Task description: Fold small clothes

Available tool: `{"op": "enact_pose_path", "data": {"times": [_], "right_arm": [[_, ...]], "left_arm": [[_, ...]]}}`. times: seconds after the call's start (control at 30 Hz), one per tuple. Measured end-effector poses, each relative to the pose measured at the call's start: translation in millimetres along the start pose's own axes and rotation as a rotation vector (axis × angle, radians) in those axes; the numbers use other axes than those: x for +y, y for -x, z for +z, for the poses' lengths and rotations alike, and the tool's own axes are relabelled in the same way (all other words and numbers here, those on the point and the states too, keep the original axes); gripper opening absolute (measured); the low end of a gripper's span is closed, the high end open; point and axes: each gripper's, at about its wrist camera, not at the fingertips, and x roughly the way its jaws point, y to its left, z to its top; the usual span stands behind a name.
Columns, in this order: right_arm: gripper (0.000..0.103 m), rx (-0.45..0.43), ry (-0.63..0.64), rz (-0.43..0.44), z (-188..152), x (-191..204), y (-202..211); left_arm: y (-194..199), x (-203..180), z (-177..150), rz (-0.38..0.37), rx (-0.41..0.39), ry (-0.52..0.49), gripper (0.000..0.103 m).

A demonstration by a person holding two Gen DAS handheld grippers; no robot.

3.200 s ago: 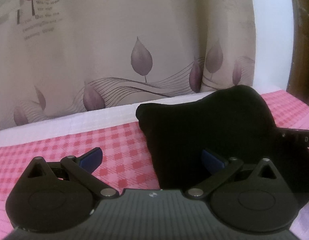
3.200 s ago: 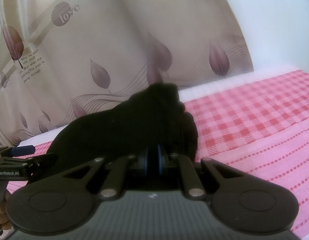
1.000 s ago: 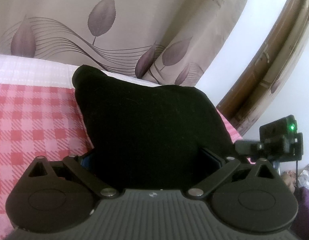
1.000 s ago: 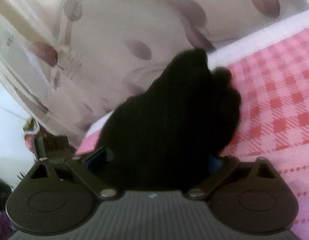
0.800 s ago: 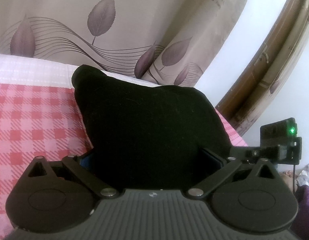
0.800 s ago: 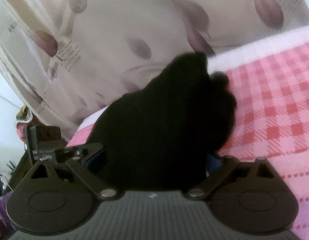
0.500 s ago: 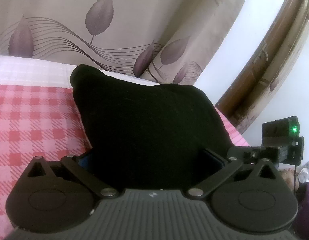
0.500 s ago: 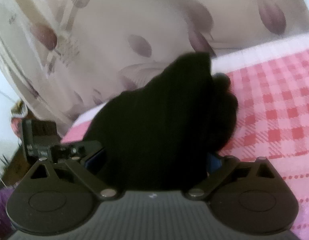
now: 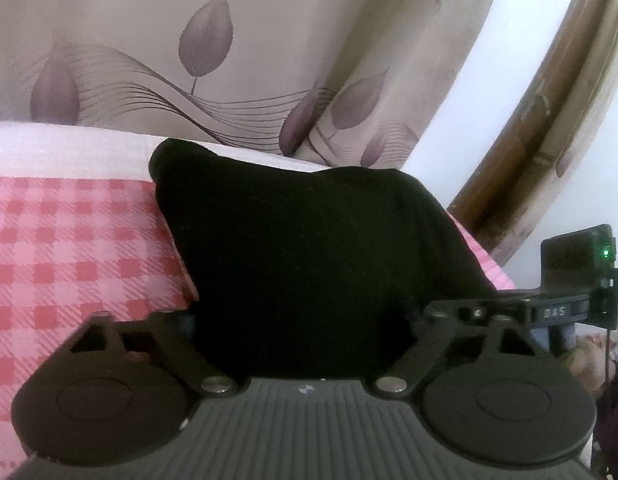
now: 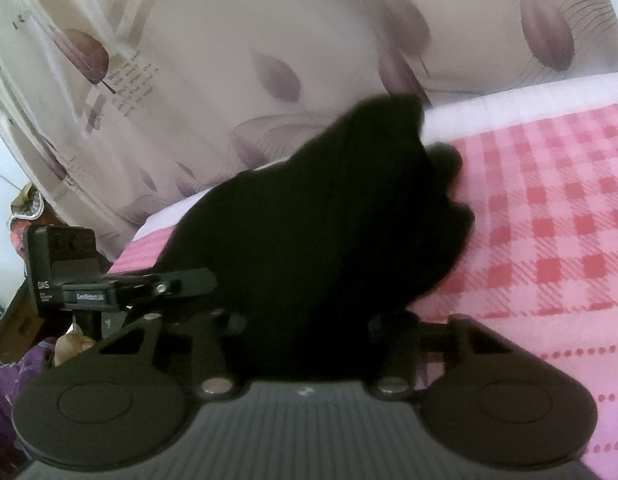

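A small black garment (image 9: 309,248) lies bunched on a pink checked cloth (image 9: 69,248). It also shows in the right wrist view (image 10: 329,232). My left gripper (image 9: 301,320) has its near edge between the jaws, and its fingertips are hidden by the cloth. The jaw links stand closer together than a moment ago. My right gripper (image 10: 309,320) also has the garment's near edge between its jaws, which have drawn in; its fingertips are hidden too. The right gripper's body (image 9: 569,280) shows in the left view, and the left gripper's body (image 10: 69,272) in the right view.
A beige curtain with purple leaves (image 9: 209,48) hangs behind the bed. A white strip of bedding (image 9: 49,148) runs along the far edge. A brown wooden frame (image 9: 549,120) stands at the right. Purple clutter (image 10: 13,392) lies beside the bed.
Both grippers were open around the garment's near edge; now their jaws have drawn inward onto it. About three seconds ago the right was shut on it and the left open beside it.
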Motion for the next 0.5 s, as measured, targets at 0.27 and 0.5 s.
{"op": "enact_pose_path", "data": {"times": [0.27,0.5], "right_arm": [[0.038,-0.046,-0.018,-0.001,-5,9,4],[0.038,-0.071,-0.044,-0.006,-6,13,6]], "left_arm": [[8,-2,-2,0.0,-0.02,0.007,0.056],[14,-14,0,0.039,-0.021,-0.034,0.056]]}}
